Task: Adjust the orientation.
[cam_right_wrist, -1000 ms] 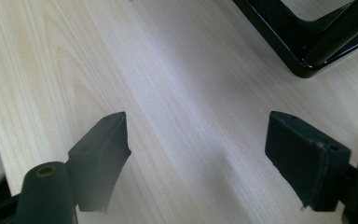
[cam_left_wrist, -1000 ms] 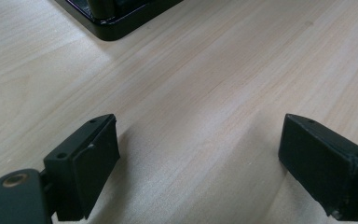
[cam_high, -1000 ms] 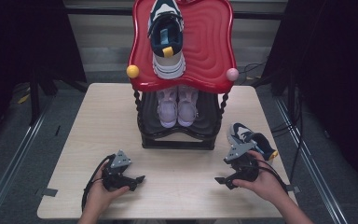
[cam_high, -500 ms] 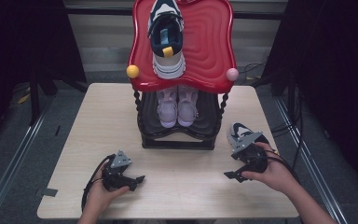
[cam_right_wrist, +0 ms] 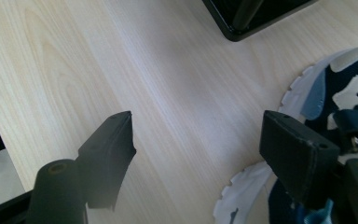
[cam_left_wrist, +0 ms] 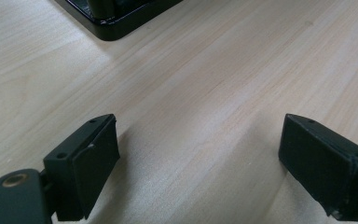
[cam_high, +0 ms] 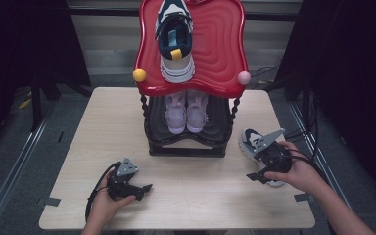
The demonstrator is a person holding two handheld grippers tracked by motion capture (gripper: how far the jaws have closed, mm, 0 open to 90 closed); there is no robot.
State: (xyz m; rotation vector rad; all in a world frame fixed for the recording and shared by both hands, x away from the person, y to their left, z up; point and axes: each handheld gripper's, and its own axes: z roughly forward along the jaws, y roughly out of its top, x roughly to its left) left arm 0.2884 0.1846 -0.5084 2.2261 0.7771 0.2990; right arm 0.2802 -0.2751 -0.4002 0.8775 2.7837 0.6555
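The right gripper (cam_high: 254, 174) has been lifted rightward over the navy-and-white sneaker (cam_high: 248, 140), its wide jaws slightly narrowed, nothing held. The left gripper (cam_high: 144, 188) is rested on the surface (cam_high: 200, 191), jaws wide, empty.

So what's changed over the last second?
The right tool has slid right along the table edge, beside the loose sneaker; its jaws have just been closing a little but stand open on bare table, holding nothing. The left tool, the shoe rack and its shoes stayed put.
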